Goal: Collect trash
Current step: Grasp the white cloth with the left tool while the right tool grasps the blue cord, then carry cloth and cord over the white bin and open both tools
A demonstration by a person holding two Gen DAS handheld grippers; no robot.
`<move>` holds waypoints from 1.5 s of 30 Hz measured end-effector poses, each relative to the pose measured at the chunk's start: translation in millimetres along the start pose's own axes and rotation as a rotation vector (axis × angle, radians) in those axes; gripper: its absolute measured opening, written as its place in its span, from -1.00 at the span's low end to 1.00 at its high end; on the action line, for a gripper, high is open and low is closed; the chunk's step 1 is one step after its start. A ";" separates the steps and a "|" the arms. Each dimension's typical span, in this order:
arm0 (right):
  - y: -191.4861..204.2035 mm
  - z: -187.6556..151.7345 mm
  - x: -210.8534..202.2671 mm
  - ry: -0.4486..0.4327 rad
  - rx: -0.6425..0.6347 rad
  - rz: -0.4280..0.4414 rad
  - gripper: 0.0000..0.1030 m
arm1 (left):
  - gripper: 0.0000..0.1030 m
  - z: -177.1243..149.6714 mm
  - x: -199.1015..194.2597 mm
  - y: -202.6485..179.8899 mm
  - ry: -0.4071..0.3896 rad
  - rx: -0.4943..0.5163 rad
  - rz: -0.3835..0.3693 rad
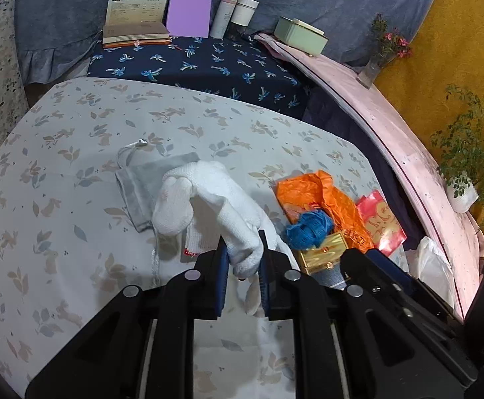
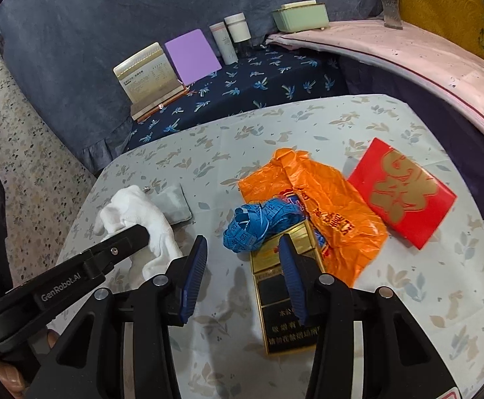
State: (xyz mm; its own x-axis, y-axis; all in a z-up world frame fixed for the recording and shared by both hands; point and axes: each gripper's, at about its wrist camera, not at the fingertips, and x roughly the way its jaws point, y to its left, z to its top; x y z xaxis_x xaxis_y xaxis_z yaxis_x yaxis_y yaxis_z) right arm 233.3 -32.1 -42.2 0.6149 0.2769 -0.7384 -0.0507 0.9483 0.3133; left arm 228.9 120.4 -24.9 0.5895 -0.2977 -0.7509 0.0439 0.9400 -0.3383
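A white knitted glove (image 1: 208, 199) lies on the floral tablecloth (image 1: 75, 139), and my left gripper (image 1: 243, 254) is shut on its near end. Under the glove's far side lies a grey drawstring pouch (image 1: 139, 183). To the right are a crumpled orange plastic bag (image 2: 328, 199), a bundled blue tape measure (image 2: 251, 226), a gold and black cigarette carton (image 2: 281, 302) and a red packet (image 2: 401, 193). My right gripper (image 2: 242, 242) is open just short of the tape measure. Its right finger hangs over the carton, and nothing is pressed between the pads.
Behind the table, a dark blue patterned cloth (image 1: 208, 66) carries a standing booklet (image 1: 139, 6), a purple notebook (image 1: 188, 10), two white bottles (image 1: 235, 13) and a pale green box (image 1: 300, 36). A pink ledge (image 1: 391, 126) with plants curves along the right. A white plastic bag (image 1: 433, 266) sits at the table's right edge.
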 end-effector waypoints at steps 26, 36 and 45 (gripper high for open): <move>-0.2 12.6 -41.2 -0.095 -0.027 0.033 -0.76 | -0.70 12.5 12.9 -9.4 0.001 0.030 -0.004; -38.6 12.9 -109.0 -0.198 0.025 -0.001 -0.76 | -0.70 9.4 -16.6 -57.1 -0.045 0.100 -0.039; -96.3 -6.7 -161.6 -0.254 0.112 -0.062 -0.76 | -0.70 -6.9 -34.7 -121.0 -0.061 0.194 -0.093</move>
State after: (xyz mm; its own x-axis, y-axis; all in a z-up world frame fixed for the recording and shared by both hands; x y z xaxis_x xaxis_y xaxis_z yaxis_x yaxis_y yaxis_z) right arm 133.5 -167.0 42.9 0.7922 0.1573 -0.5896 0.0723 0.9352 0.3467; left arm 197.5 15.8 38.1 0.6234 -0.3792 -0.6839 0.2510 0.9253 -0.2843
